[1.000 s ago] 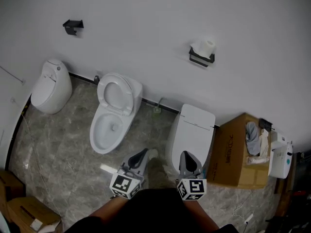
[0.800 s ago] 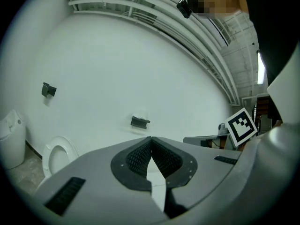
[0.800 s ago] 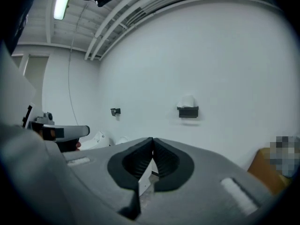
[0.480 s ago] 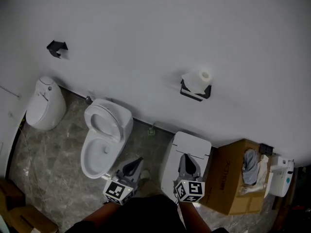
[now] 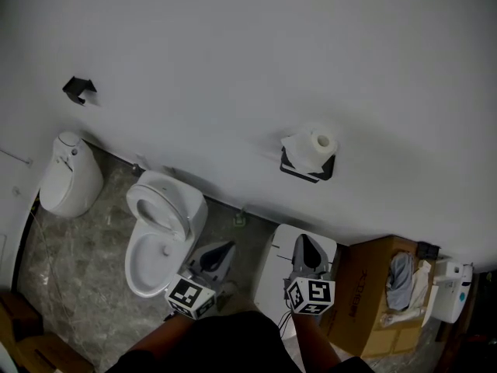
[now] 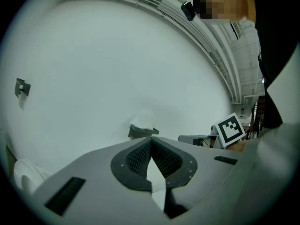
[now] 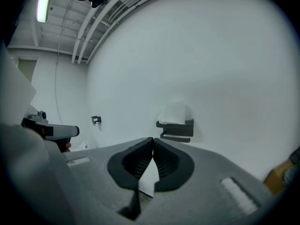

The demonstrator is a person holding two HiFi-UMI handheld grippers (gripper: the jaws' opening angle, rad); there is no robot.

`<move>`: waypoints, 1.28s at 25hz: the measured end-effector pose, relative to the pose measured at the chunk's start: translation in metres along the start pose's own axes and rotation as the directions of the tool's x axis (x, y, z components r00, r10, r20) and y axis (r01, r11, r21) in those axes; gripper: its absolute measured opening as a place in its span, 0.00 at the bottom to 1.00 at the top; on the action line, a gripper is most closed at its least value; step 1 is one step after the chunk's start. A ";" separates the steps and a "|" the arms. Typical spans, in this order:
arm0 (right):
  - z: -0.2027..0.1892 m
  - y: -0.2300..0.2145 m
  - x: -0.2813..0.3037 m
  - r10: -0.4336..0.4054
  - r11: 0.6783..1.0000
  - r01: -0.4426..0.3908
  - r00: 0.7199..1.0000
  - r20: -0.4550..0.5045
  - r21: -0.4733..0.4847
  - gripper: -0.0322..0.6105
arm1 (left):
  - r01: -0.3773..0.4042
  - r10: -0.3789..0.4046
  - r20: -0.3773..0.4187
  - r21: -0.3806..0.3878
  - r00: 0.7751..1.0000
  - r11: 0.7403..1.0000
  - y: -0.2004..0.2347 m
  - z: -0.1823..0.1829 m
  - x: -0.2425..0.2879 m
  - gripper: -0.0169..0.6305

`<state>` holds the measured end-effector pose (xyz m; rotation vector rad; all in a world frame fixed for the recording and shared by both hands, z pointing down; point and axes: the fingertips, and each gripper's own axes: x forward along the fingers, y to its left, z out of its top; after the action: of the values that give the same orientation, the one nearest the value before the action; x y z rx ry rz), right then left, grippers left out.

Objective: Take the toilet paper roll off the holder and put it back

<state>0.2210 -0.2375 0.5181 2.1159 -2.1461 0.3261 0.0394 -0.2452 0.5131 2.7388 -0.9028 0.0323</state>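
A white toilet paper roll (image 5: 311, 146) rests on a black wall holder (image 5: 307, 169) on the white wall; both also show in the right gripper view as the roll (image 7: 173, 112) on its holder (image 7: 176, 127), and faintly as the holder (image 6: 142, 131) in the left gripper view. My left gripper (image 5: 220, 252) and right gripper (image 5: 306, 249) sit low in the head view, well below the roll, both pointing toward the wall. Each has its jaws shut with nothing between them.
Below the holder stand a closed white toilet (image 5: 291, 266) and an open-seat toilet (image 5: 159, 228), with a third white unit (image 5: 68, 174) at far left. A cardboard box (image 5: 382, 298) with rags sits at right. A small black bracket (image 5: 77, 88) is on the wall at left.
The head view has tilted up toward the wall, so the roll and holder sit lower and nearer the middle. Both grippers have risen slightly toward the wall, still shut.
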 end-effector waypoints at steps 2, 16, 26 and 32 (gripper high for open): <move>0.006 -0.008 0.015 0.017 1.000 -0.017 1.000 -0.003 -0.013 0.05 | 0.012 -0.012 0.015 0.002 1.000 1.000 0.000 0.002 0.013 0.05; 0.076 -0.080 0.129 0.008 0.999 -0.005 0.996 0.084 -0.033 0.54 | 0.029 -0.029 0.004 -0.027 1.000 0.999 -0.013 -0.005 0.055 0.05; 0.093 -0.092 0.187 -0.030 0.993 0.037 0.998 0.061 -0.116 0.59 | -0.033 0.033 -0.013 -0.025 0.999 0.999 -0.006 -0.010 0.047 0.05; 0.092 -0.102 0.202 -0.064 0.993 0.068 0.997 0.044 -0.101 0.62 | -0.039 0.040 0.022 -0.025 0.999 0.999 -0.001 -0.001 0.044 0.05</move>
<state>0.3253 -0.4557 0.4820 2.1485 -2.0614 0.1641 0.0755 -0.2701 0.5187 2.7040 -0.9571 -0.0028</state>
